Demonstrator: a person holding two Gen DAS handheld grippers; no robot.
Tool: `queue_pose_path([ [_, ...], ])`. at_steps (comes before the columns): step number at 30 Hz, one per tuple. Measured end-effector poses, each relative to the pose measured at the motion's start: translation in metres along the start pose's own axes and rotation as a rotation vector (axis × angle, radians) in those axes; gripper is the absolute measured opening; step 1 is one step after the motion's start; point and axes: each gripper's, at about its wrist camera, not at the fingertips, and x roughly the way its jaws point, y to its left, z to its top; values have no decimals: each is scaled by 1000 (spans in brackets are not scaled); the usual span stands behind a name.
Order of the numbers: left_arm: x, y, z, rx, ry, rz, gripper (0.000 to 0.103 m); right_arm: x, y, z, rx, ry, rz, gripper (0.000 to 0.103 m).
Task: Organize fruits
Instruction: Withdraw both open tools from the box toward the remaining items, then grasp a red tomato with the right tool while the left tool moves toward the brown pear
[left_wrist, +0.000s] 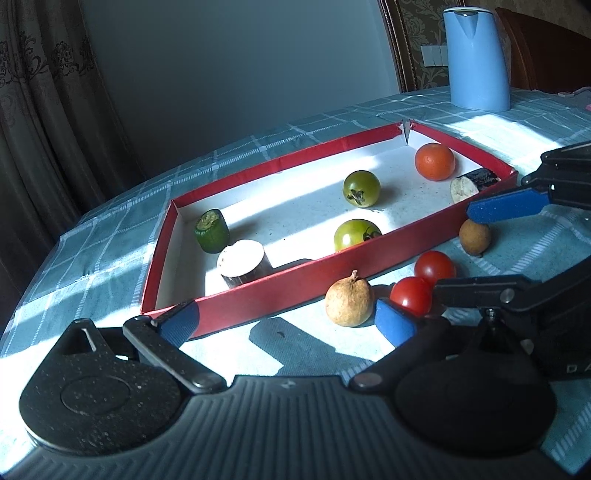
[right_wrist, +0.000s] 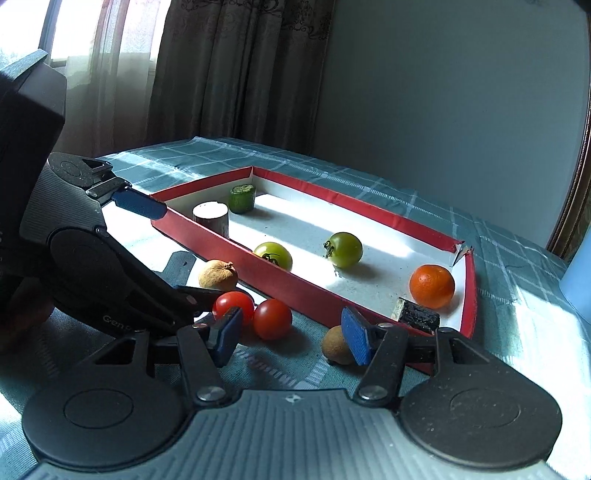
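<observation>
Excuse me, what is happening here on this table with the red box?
A person holds two grippers and is sorting produce into the red tray. Inside it lie two green tomatoes, an orange and some cut vegetable pieces. Outside, on the tablecloth, remain two red tomatoes and two brown fruits. The left gripper is open near the bigger brown fruit. The right gripper is open beside the smaller brown fruit. Neither holds anything.

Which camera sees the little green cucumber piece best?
The left wrist view. There the cucumber piece sits large inside the red box, its cut top and dark skin plain to see. In the right wrist view it is smaller, at the box's far corner.
</observation>
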Motion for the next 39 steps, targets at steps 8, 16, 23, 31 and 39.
queue_pose_path([
  [8,-4,-11,1,69,-63,45,80,-1,2,-1,-10,-16,-17,58],
  [16,-12,-1,-2,36,-88,45,56,-11,-23,-1,135,-55,2,58],
  [23,-5,-11,-2,97,-59,17,83,-14,0,-2,32,-58,48,58],
  [31,-12,-3,-3,67,-97,30,53,-9,-16,-2,189,-2,185,58],
  [39,-14,0,-5,64,-93,6,57,11,-34,-4,417,89,290,59],
])
